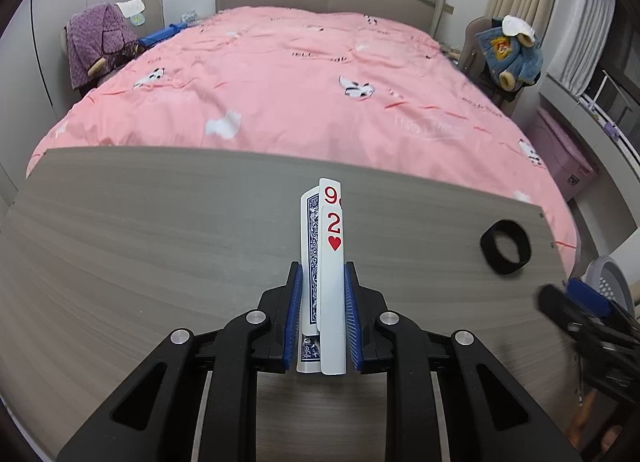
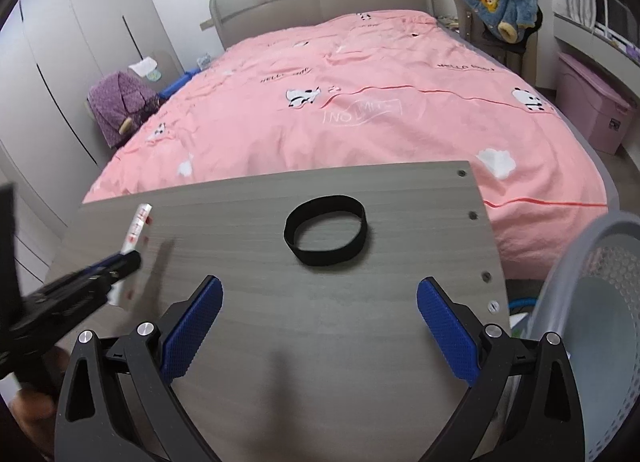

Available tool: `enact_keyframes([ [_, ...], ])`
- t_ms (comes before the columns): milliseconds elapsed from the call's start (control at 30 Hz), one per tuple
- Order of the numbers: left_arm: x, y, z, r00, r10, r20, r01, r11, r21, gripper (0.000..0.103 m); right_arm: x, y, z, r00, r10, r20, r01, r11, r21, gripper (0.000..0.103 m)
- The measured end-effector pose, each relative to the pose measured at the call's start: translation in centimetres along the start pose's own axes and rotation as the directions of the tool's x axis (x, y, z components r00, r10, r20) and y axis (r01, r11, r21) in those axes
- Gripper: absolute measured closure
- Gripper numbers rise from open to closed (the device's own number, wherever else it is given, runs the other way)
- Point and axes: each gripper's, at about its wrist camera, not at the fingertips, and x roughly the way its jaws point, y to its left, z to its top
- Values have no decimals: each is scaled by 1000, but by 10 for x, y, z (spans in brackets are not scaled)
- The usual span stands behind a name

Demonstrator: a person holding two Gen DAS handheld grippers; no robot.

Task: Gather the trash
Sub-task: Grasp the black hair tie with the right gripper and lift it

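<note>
Blue pads (image 1: 295, 302) of the left gripper (image 1: 320, 286) are clamped on a small stack of playing cards (image 1: 326, 262), which stands upright between them: a red two of hearts faces the lens, a nine peeks out behind it, and a blue patterned back shows on the left. Beyond those cards lies the grey wooden table (image 1: 160, 229), and at its far right sits a black elastic band (image 1: 506, 246), lying flat as an open loop.

Over to the right gripper (image 2: 320, 322): its jaws stand wide apart with nothing between them, hovering over the table with the band straight ahead. Left of the band, the other gripper shows with the cards sticking out of it. Right of the table, just off its edge, waits a grey perforated basket (image 2: 576, 262), which looks like the bin for the rubbish. Past the table's far edge spreads a bed with a pink duvet (image 2: 360, 109).

So the cards look secured, and the band is the one item left on the table. Next, probably, the left hand carries the cards across to the basket, while the right reaches forward, straddles one side of the loop and pinches low against the tabletop, since the band is thin and floppy.
</note>
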Motion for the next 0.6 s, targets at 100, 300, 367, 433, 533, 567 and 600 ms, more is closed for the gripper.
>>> enact_keyframes([
  [100, -3, -3, 3, 1000, 0, 13, 0, 1000, 12, 83, 14, 3, 8, 999, -37, -11, 37, 999, -18, 7],
  [300, -5, -5, 4, 1000, -17, 14, 17, 1000, 16, 83, 38, 3, 21, 994, -105, -38, 104, 994, -39, 11],
  [367, -6, -5, 4, 1000, -19, 13, 19, 1000, 15, 83, 44, 5, 22, 992, -118, -49, 115, 992, -52, 16],
  [433, -6, -5, 4, 1000, -23, 10, 23, 1000, 16, 83, 50, 6, 21, 990, -124, -64, 120, 991, -61, 20],
  [533, -7, -5, 3, 1000, -18, 14, 18, 1000, 22, 83, 53, 9, 20, 988, -141, -56, 136, 987, -84, 27],
  [567, -8, -5, 4, 1000, -19, 14, 18, 1000, 23, 83, 53, 10, 20, 988, -145, -52, 140, 986, -92, 33],
  [600, -8, -5, 3, 1000, -19, 14, 19, 1000, 23, 83, 53, 11, 21, 988, -147, -48, 142, 985, -98, 38],
])
